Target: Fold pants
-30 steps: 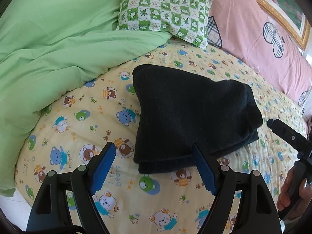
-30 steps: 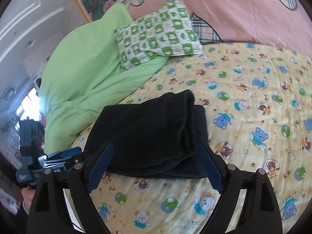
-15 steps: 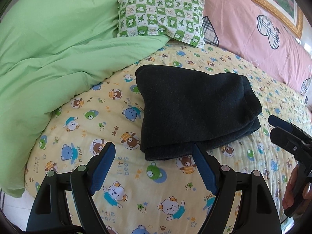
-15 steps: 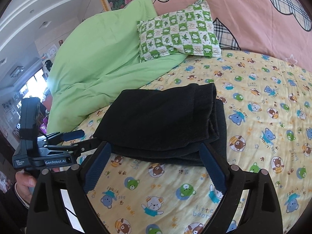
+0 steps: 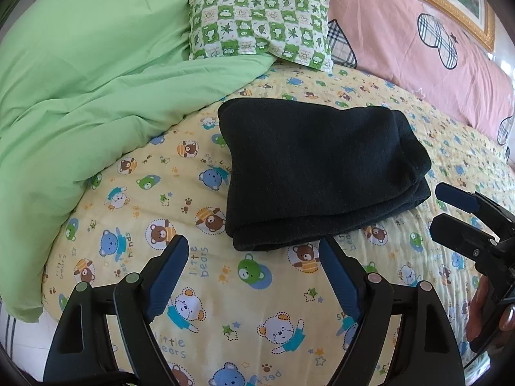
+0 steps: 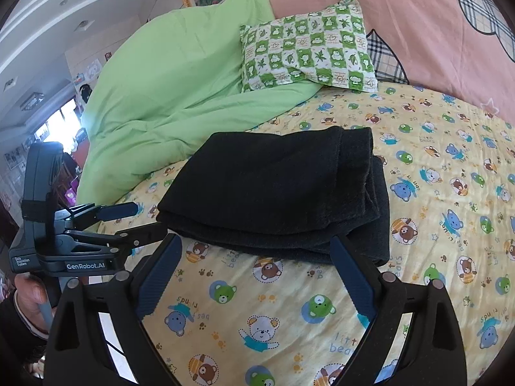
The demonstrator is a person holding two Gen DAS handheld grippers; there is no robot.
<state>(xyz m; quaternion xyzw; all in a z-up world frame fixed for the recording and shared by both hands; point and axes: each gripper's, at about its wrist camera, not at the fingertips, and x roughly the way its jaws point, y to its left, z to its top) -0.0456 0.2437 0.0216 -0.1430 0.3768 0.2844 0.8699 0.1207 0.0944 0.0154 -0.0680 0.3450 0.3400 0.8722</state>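
Black pants (image 5: 318,173) are seen folded into a compact stack, lying flat on the yellow bear-print sheet (image 5: 206,289) near the middle of the bed. In the left wrist view the stack is at 12 o'clock from the left gripper (image 5: 254,257); its near edge is just beyond the fingertips, apart from them.

Left gripper: jaws are spread wide, nothing is held, only sheet is seen between the blue pads (image 5: 167,273). Its jaws have just been opening slightly.

Right gripper (image 6: 256,251): jaws are likewise spread wide and empty; the folded stack's near edge is seen just past the tips, at 12 o'clock.

A green duvet (image 5: 80,96) is bunched at 10 o'clock of the pants. A green checked pillow (image 5: 260,29) is noted at 12 o'clock, against pink bedding (image 5: 402,48).
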